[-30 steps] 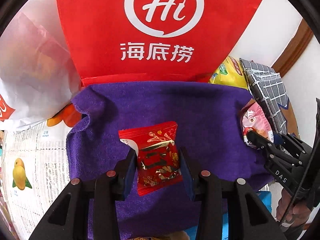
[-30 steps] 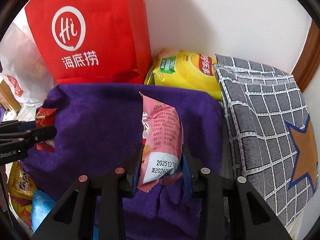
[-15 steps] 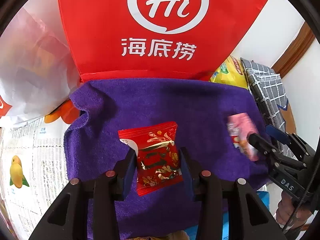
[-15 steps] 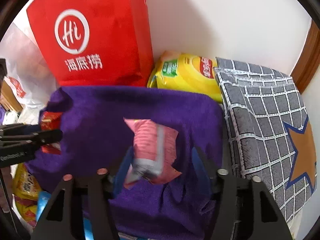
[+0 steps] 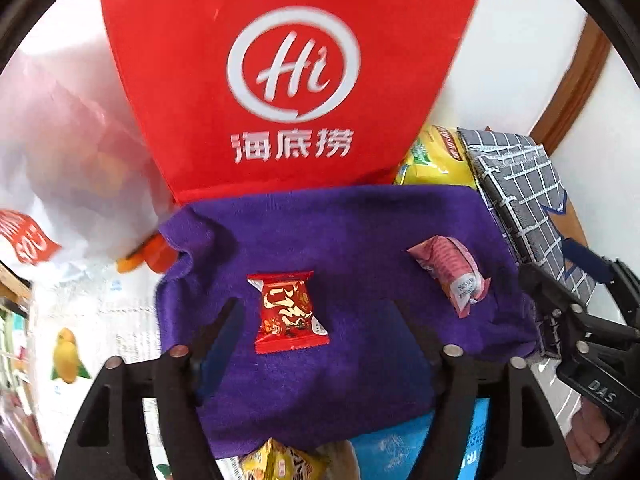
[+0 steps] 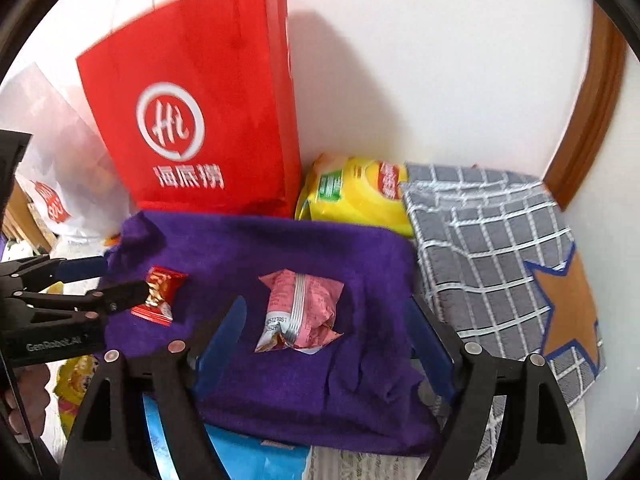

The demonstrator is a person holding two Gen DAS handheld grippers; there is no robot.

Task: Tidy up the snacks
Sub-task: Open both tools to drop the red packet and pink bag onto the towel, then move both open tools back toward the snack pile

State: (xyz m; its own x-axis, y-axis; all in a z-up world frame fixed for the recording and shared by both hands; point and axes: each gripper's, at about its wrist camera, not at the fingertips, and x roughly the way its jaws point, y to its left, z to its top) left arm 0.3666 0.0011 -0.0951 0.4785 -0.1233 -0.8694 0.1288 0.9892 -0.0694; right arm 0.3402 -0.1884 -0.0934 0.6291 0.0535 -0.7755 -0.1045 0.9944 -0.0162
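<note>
Only my right view shows the pink packet's [image 6: 300, 312] seam; both hand-held grippers [image 5: 320, 320] [image 6: 324, 320], clenched before, are now released.

A red snack packet [image 5: 289, 312] with gold print lies flat near the middle of the purple towel [image 5: 360, 232], toward its left edge. A crumpled pink snack packet [image 6: 300, 310], seam side up, lies near the towel's right edge, apart from it.
</note>
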